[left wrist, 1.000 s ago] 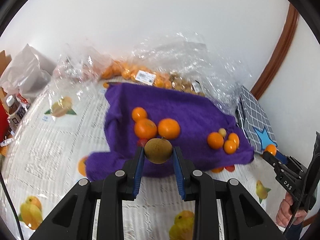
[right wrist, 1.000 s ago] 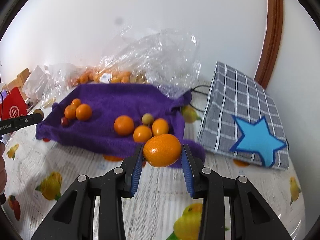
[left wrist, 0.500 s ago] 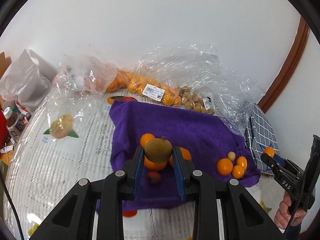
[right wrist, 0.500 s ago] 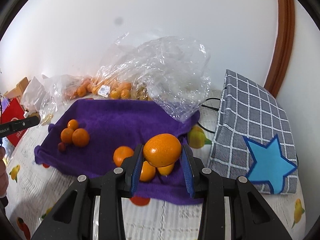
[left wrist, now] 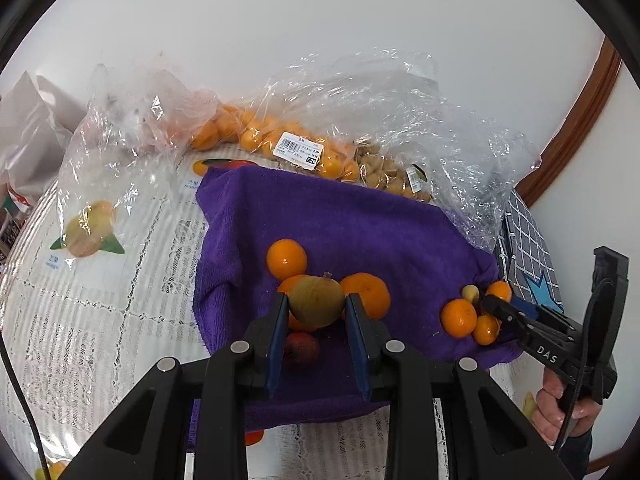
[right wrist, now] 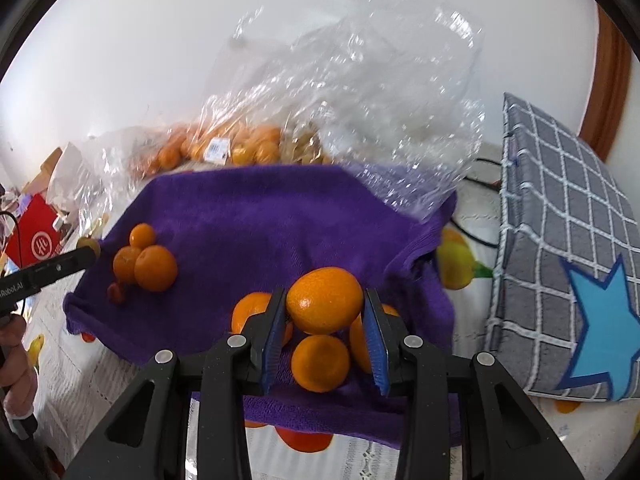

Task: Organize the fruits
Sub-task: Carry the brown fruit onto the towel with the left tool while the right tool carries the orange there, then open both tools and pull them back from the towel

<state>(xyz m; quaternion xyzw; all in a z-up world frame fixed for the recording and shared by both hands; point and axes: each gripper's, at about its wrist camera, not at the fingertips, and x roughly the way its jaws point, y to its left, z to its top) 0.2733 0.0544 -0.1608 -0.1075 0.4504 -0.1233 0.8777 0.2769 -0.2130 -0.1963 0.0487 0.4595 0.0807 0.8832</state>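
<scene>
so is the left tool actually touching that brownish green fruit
Touching. The left wrist view shows the left tool with both blue pads pressed against the sides of the brownish green fruit, with no gap on either side.

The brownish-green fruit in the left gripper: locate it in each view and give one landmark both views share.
Left wrist view: the brownish-green fruit sits centre frame, clamped in the left gripper, above the oranges.
Right wrist view: only a sliver of it shows at the far left edge, at the left gripper's tip.
Shared landmark: the purple towel.
</scene>
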